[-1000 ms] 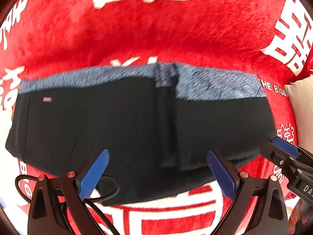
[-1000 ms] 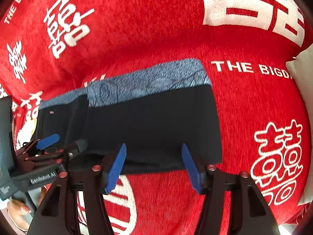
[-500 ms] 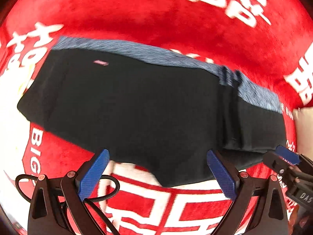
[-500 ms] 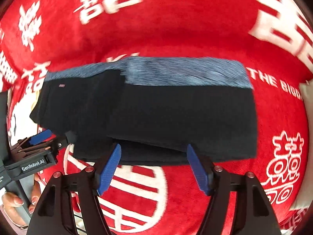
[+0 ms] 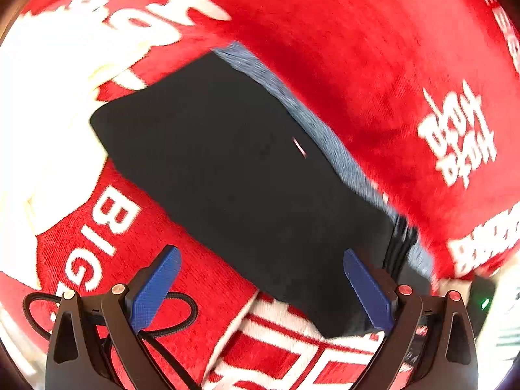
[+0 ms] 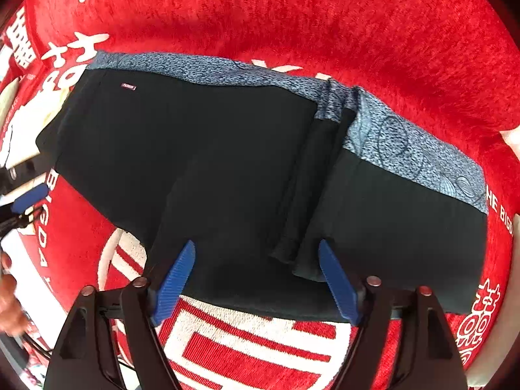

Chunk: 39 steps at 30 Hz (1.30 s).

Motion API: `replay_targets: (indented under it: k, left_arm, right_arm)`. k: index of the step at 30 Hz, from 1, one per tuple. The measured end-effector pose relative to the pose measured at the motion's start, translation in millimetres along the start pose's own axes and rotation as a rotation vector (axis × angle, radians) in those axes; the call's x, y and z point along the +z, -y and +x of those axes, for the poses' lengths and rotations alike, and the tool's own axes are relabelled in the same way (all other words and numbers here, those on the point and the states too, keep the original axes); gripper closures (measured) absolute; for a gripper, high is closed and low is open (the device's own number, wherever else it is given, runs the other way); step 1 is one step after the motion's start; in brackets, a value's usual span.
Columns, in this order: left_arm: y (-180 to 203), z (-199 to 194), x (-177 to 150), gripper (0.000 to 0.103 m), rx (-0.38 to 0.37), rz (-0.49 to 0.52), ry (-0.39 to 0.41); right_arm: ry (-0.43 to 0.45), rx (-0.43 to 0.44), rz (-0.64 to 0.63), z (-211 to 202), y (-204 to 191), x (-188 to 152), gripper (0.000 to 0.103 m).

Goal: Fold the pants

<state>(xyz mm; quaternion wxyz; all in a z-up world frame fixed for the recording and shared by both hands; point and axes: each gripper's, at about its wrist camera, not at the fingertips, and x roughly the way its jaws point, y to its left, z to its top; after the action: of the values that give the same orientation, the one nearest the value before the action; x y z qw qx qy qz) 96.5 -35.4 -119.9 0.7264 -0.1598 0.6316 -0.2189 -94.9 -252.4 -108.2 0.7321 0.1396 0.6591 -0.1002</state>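
Black pants (image 6: 234, 169) with a blue-grey patterned waistband (image 6: 390, 136) lie folded flat on a red blanket. In the right wrist view my right gripper (image 6: 256, 279) hovers over their near hem; its jaws are opening and hold nothing. A folded ridge (image 6: 305, 188) of cloth runs down the middle. In the left wrist view the pants (image 5: 247, 175) lie slanted, blurred by motion, with the waistband (image 5: 325, 136) on the far side. My left gripper (image 5: 260, 286) stands open over the near edge, empty. The left gripper's blue fingertip (image 6: 29, 196) shows at the left edge of the right wrist view.
The red blanket (image 6: 325, 26) with white characters and lettering covers the whole surface. A white pillow or cloth (image 5: 48, 130) lies at the left in the left wrist view. A person's fingers (image 6: 8, 305) show at the lower left of the right wrist view.
Both grippers slid left along the pants and rolled, so the pants now look slanted. The right jaws have spread wider. The left jaws stayed open.
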Motion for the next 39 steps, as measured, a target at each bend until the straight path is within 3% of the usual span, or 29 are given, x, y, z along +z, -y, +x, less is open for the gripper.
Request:
replay_targets:
  k: [8,9,10,13,21,25,32,35,36,38,39]
  left_arm:
    - [-23,9,17,0.003,-0.096,-0.077,0.021]
    - [-26,10,21,0.003,-0.098,-0.085,0.028]
    - [-29,12,24,0.002,-0.032,-0.102,0.010]
    - [-41,18,31,0.003,-0.061,-0.158,0.018]
    - [-50,18,32,0.002,-0.211,-0.184,0.067]
    - [-47,12,38,0.002,-0.363,-0.181,0.117]
    - [-38,37,47,0.002,-0.150,-0.158,0.050]
    - [-19,39,49,0.005,0.001,-0.126,0.032]
    - [-17,38,48,0.016,0.054,-0.108,0.030]
    - [-10,38,47,0.050,0.179,-0.065,0.021]
    - [-11,36,45,0.057,0.216,-0.054,0.017]
  right_arm:
    - [0.012,-0.045,-0.075,4,-11,-5,0.016]
    - [0.011,-0.043,-0.069,4,-10,-5,0.016]
    - [0.010,-0.040,-0.062,4,-10,-5,0.016]
    - [0.011,-0.036,-0.047,4,-10,-4,0.016]
    - [0.020,-0.038,-0.048,5,-9,-6,0.016]
    - [0.028,-0.038,-0.040,3,-9,-7,0.016]
    - [0.037,-0.048,-0.044,4,-12,-11,0.016]
    - [0.032,-0.047,-0.054,0,-13,-8,0.016]
    - [0.036,-0.038,-0.052,-5,-12,-5,0.016]
    - [0.056,-0.005,-0.039,-19,-9,8,0.016]
    - [0.064,0.010,-0.031,-25,-8,16,0.016]
